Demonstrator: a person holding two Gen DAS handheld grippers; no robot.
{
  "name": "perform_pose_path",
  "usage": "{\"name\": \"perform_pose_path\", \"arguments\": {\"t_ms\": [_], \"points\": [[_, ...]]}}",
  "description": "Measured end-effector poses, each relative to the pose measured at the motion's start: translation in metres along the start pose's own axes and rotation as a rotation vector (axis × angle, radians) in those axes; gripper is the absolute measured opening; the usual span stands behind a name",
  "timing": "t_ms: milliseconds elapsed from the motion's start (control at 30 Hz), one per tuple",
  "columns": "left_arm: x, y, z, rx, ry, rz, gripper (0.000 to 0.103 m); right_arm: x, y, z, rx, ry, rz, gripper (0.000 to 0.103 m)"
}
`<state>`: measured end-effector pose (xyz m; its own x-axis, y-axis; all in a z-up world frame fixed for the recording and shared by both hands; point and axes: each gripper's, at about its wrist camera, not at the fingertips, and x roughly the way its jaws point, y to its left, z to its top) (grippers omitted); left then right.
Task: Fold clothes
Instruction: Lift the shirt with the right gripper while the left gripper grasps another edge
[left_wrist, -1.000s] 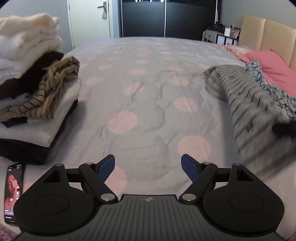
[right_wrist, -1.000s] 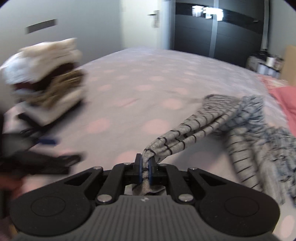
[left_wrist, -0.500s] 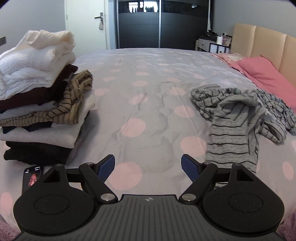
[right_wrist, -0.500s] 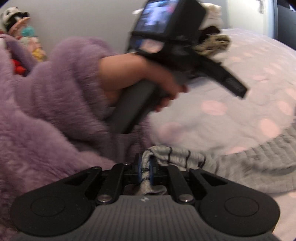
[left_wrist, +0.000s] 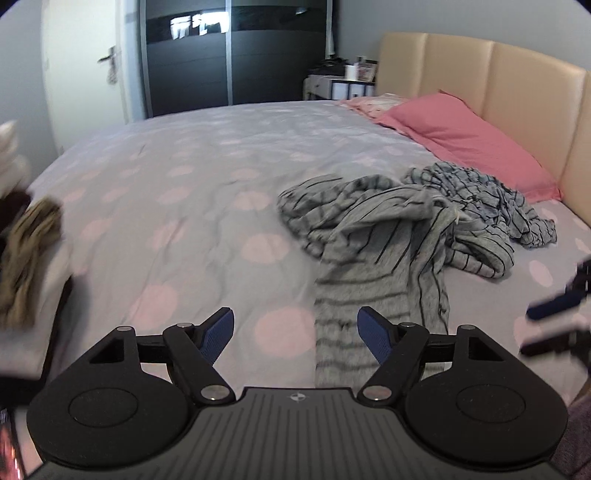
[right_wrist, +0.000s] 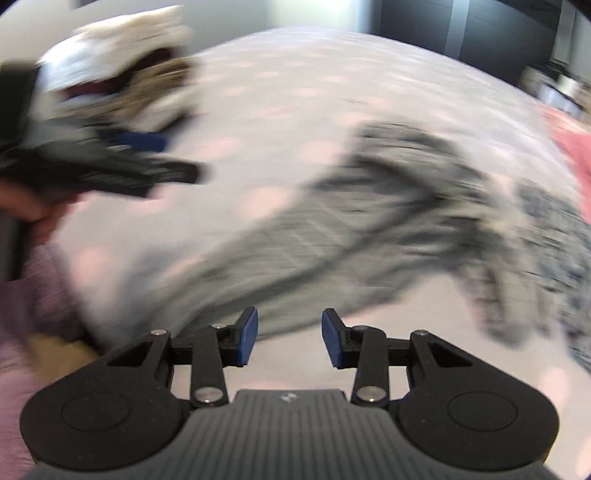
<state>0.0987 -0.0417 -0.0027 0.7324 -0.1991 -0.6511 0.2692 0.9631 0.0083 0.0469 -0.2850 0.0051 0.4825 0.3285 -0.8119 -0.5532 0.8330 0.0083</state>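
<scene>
A grey striped garment (left_wrist: 369, 258) lies crumpled on the dotted bed cover (left_wrist: 184, 184), one end trailing toward me. My left gripper (left_wrist: 295, 325) hovers over that near end, jaws wide and closing slightly, with nothing pressed between the blue pads. My right gripper (right_wrist: 290, 336) hangs just short of the same garment (right_wrist: 332, 240), which is blurred here. Its jaws are opening and the gap between them holds nothing. It also shows as a blur at the right edge of the left wrist view, right gripper (left_wrist: 557, 306). A hand holds the left gripper (right_wrist: 147, 162).
A stack of folded clothes (left_wrist: 29, 251) stands at the left edge of the bed. A blue-grey patterned garment (left_wrist: 498, 199) lies beside the striped one, near a pink pillow (left_wrist: 461, 140) and the beige headboard (left_wrist: 517, 92). A phone (left_wrist: 11, 443) lies at the bottom left.
The right gripper was shut on the striped garment's end; now its jaws have parted and the cloth lies on the bed. The left view has swung right, toward the garment.
</scene>
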Motion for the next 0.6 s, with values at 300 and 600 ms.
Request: {"name": "perform_pose_path", "arguments": {"t_ms": [300, 600], "points": [[0.107, -0.035, 0.048, 0.131, 0.012, -0.081, 0.070, 0.042, -0.188, -0.023, 0.255, -0.015, -0.311, 0.042], [0.178, -0.049, 0.064, 0.155, 0.092, -0.139, 0.029, 0.083, -0.278, -0.035, 0.525, -0.101, -0.145, 0.054]]}}
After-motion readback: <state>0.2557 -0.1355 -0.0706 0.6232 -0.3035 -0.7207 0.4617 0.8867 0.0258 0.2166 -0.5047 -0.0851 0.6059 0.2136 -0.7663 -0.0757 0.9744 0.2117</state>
